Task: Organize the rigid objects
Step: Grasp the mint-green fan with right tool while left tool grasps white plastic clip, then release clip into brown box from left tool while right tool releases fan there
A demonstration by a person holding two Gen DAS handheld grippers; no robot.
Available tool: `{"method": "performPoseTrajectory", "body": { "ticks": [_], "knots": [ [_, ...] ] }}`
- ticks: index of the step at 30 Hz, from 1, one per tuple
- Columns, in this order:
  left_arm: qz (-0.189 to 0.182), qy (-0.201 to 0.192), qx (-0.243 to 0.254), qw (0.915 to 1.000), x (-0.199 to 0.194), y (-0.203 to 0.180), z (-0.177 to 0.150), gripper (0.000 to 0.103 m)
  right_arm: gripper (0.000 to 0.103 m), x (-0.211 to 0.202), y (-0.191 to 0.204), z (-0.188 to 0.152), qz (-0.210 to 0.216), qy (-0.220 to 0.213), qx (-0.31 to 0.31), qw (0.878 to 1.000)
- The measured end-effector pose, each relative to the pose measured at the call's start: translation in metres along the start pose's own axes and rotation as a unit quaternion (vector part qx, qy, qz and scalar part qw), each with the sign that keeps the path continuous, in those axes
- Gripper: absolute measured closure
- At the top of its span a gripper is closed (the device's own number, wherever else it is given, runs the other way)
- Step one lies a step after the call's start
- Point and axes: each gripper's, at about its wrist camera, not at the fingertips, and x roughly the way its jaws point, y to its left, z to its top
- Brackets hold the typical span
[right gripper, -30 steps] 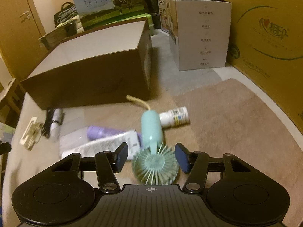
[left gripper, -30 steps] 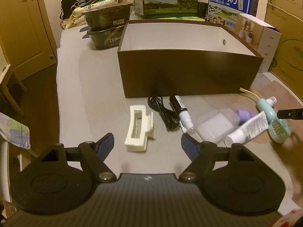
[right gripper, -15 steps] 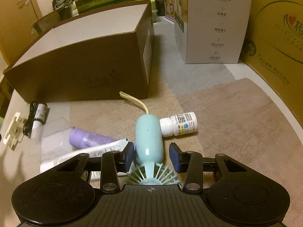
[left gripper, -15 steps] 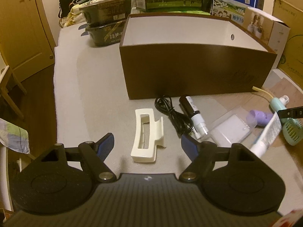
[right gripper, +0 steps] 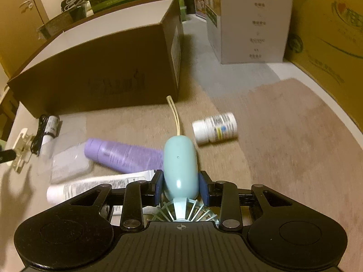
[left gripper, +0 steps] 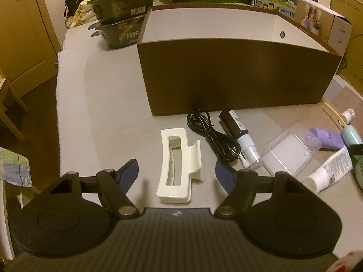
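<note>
Between the right gripper's (right gripper: 180,187) jaws sits the mint handheld fan's (right gripper: 180,165) handle, both pads pressed against it. Ahead of the left gripper (left gripper: 177,172), the cream hair clip (left gripper: 179,165) lies on the bench between jaws that are closing without touching it.

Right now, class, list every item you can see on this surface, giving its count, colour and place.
Open cardboard box: 1, brown, at the back.
Plastic hair claw clip: 1, cream, between the left gripper's fingers.
Coiled cable: 1, black, right of clip.
Spray bottle: 1, dark, beside cable.
Clear plastic case: 1, transparent.
Tube: 1, purple.
Squeeze tube: 1, white.
Pill bottle: 1, white.
Handheld fan: 1, mint.
Left gripper: closing, not touching.
Right gripper: shut on fan's handle.
</note>
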Motion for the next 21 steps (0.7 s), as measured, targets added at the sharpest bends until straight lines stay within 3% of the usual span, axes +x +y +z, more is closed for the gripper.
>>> {"method": "performPoseTrajectory", "body": {
  "ticks": [7,12,21],
  "knots": [
    [-0.004,0.013,0.01,0.9999,0.019,0.0,0.006,0.038,0.069,-0.01,-0.006,-0.013,0.002,0.001,0.012,1.0],
    [-0.019,0.028,0.008,0.9994,0.031,0.002,0.008,0.065,0.069,-0.007,-0.007,-0.01,0.0,0.007,0.005,1.0],
    [-0.017,0.031,-0.006,0.9994,0.019,0.0,-0.006,0.066,0.069,-0.003,-0.004,-0.011,-0.01,0.006,-0.009,1.0]
  ]
}}
